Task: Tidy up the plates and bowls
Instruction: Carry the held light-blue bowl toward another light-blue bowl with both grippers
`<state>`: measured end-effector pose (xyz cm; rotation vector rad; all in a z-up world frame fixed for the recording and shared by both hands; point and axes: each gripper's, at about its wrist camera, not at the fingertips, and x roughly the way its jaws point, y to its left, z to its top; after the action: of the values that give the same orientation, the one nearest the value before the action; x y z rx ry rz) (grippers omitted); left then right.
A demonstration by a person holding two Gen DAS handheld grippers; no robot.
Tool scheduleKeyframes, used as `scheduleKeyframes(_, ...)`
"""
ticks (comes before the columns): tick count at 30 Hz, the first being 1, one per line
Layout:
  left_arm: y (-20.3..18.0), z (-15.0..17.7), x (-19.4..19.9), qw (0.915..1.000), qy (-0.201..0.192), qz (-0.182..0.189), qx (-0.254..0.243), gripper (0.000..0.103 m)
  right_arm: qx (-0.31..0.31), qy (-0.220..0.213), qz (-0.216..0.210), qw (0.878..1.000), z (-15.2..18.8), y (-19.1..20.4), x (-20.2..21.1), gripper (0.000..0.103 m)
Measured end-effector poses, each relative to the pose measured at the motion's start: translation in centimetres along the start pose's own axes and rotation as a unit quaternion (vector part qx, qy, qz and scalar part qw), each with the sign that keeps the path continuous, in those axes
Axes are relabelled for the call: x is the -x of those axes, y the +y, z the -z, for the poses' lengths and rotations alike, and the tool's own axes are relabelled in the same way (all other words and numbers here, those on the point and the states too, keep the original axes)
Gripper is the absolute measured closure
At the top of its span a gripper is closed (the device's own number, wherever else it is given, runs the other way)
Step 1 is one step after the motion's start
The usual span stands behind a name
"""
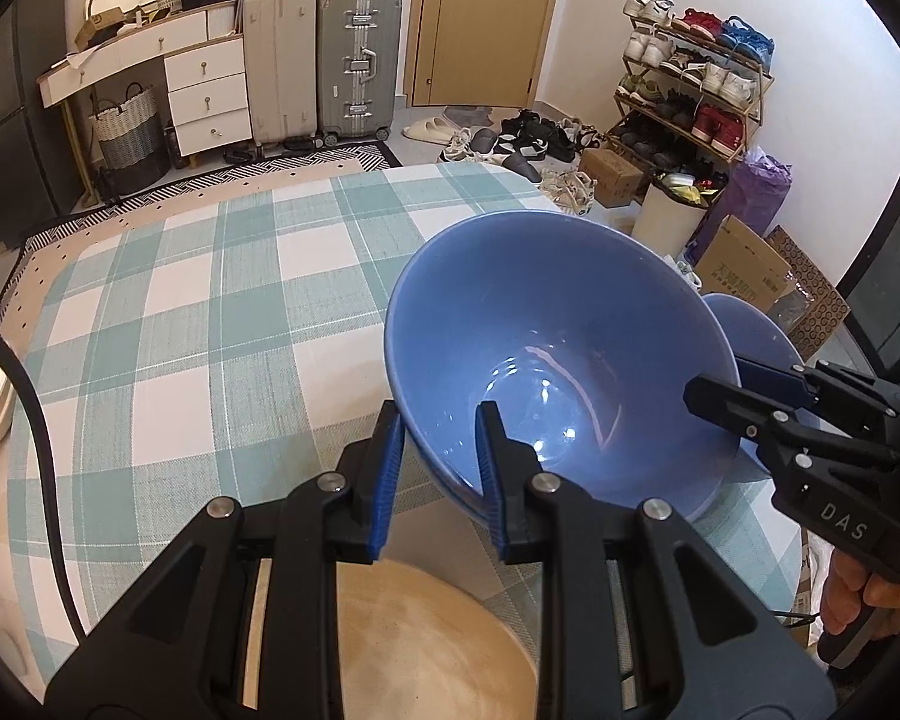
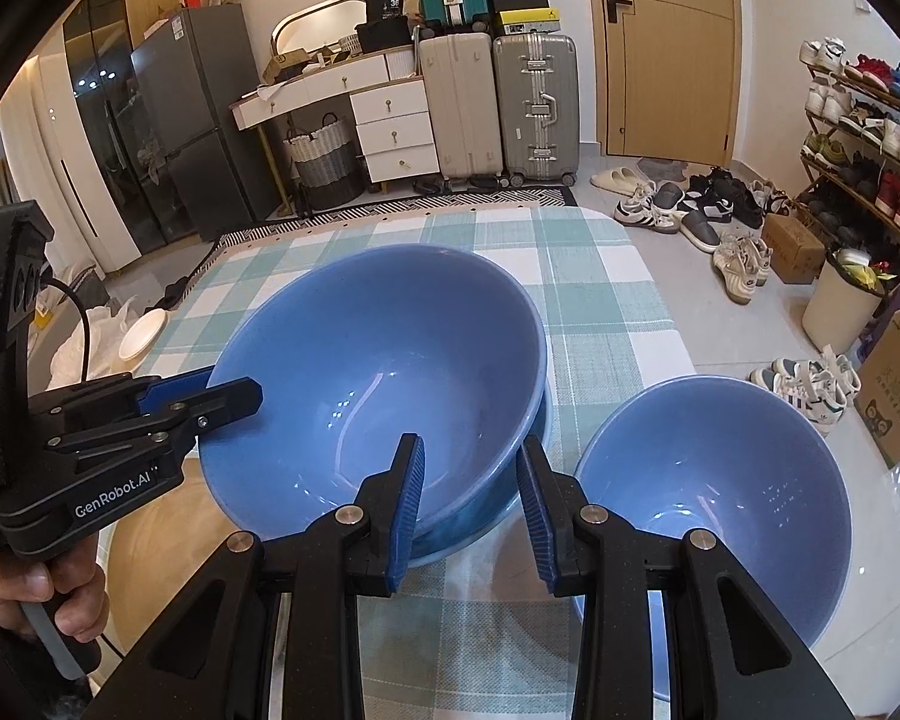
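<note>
Left tongs point(image 1: 438, 420) grip blue bowl point(image 1: 546, 354) rim

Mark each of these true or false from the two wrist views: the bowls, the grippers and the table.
1. The left gripper grips the big bowl's rim. True.
2. The right gripper is shut on the small bowl. False: its jaws are open, and the small bowl sits to its right, untouched.
3. The big bowl sits in another blue dish. True: a second blue rim shows under it.
4. The tablecloth is plain red. False: it is checked teal and white.
5. Both bowls are full of food. False: both are empty.
</note>
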<state>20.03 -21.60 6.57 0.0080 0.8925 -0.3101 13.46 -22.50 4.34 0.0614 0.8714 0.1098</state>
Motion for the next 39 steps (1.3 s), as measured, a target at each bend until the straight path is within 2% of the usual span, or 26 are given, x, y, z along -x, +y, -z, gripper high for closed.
scheduleKeyframes(9, -0.5, 0.3, -2.1, 0.9997, 0.006, -0.023, -0.009, 0.082, 0.004, 0.01, 0.007, 1.0, 0.4, -0.1, -1.2, 0.07)
scheduleKeyframes(32, 0.3, 1.2, -4.4, 0.9995, 0.02, -0.02, -0.012, 0.082, 0.026, 0.018, 0.04, 0.999, 1.5, 0.2, -2.7, 0.068)
scheduleKeyframes(39, 0.6, 1.4, -4.7, 0.9996, 0.02, -0.017, -0.013, 0.081, 0.027, 0.023, 0.039, 0.999, 1.6, 0.0, -2.7, 0.067)
